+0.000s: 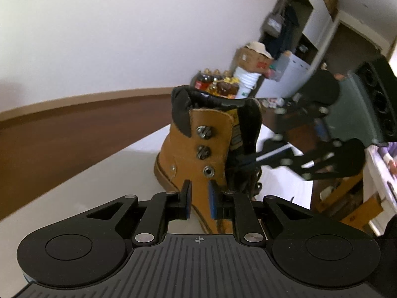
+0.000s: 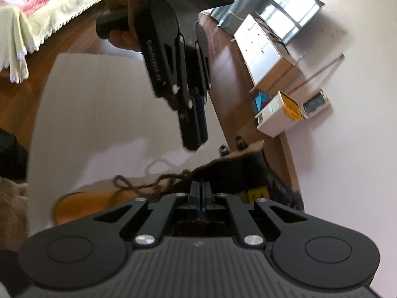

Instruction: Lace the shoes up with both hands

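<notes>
While the boot point(image 1: 201, 149) stands upright, its flap between left gripper point(image 1: 200, 200) jaws.

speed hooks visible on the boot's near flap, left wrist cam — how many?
2. Upper hook sits just below the collar of the boot; lower hook is directly under it, above a round eyelet. The opposite flap's hooks are hidden.

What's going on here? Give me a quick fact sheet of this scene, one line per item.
Item worked on: tan boot, upright on a white table
Lace: dark brown lace, loose over the boot
Lace hooks: two metal hooks above an eyelet
Left gripper: narrow gap, the boot's eyelet edge between its pads
Right gripper: shut, whether on the lace is unclear
Held by: a person's hand
</notes>
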